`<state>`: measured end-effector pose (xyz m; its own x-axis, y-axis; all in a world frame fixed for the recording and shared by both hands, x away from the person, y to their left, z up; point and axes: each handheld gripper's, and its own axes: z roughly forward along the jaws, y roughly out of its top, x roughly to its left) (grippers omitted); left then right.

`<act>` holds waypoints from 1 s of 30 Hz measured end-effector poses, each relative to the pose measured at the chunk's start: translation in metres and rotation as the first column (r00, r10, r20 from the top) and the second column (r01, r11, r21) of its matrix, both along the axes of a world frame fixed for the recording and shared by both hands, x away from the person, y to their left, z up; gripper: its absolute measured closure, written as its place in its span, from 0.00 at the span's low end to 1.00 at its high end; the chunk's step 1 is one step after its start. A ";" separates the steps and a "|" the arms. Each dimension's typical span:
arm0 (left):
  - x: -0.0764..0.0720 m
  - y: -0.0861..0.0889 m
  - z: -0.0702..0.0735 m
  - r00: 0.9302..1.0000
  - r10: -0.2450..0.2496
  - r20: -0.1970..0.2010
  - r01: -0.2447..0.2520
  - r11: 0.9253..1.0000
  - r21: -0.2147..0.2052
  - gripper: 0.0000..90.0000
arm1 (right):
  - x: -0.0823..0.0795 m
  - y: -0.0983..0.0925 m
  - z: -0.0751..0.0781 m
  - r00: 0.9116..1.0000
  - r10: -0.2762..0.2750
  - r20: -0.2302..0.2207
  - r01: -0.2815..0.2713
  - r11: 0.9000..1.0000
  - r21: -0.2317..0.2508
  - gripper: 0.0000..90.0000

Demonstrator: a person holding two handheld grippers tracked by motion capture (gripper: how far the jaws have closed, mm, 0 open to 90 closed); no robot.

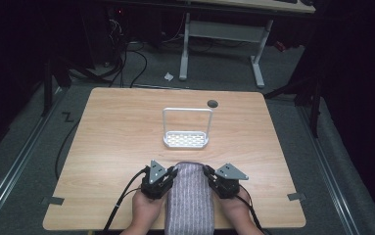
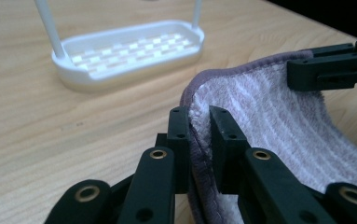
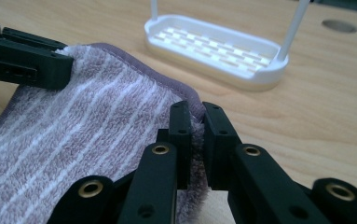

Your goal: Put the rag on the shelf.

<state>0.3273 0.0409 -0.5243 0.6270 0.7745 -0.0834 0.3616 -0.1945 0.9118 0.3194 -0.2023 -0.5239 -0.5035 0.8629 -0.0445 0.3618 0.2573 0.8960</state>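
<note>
A mauve striped towel (image 1: 190, 196) lies at the table's near edge, its far end lifted between my two grippers. My left gripper (image 1: 174, 171) is shut on the towel's left far corner; in the left gripper view the towel (image 2: 269, 116) edge is pinched between the pads of my left gripper (image 2: 199, 122). My right gripper (image 1: 207, 171) is shut on the right far corner, and in the right gripper view my right gripper (image 3: 197, 116) clamps the towel (image 3: 87, 121) hem. A white rack (image 1: 186, 139) with a tall hoop handle stands beyond the towel, mid-table.
The wooden table (image 1: 116, 127) has a round cable hole (image 1: 212, 103) behind the rack. Cables trail off the near left edge. Tape marks (image 1: 52, 200) sit at the near corners. A desk frame (image 1: 224, 44) stands on the floor beyond.
</note>
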 end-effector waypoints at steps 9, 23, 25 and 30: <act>-0.015 0.000 0.015 0.995 0.008 0.101 -0.005 1.000 -0.023 0.88 | -0.010 0.000 0.017 0.996 -0.004 0.087 0.001 0.999 0.033 0.93; -0.005 -0.001 0.056 0.981 0.011 0.192 -0.001 0.999 -0.051 0.89 | -0.010 -0.002 0.056 0.978 -0.027 0.206 0.009 0.996 0.087 0.93; -0.002 -0.001 0.066 0.978 0.012 0.206 -0.002 0.999 -0.052 0.89 | -0.009 -0.003 0.063 0.974 -0.029 0.224 0.008 0.996 0.094 0.93; 0.001 -0.002 0.087 0.968 0.024 0.250 -0.005 0.997 -0.080 0.89 | -0.007 -0.005 0.085 0.960 -0.041 0.276 0.012 0.994 0.106 0.93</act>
<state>0.3287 0.0391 -0.4375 0.6244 0.7810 0.0144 0.1221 -0.1157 0.9858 0.3125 -0.2068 -0.4385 -0.4612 0.8827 -0.0900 0.1011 0.1530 0.9830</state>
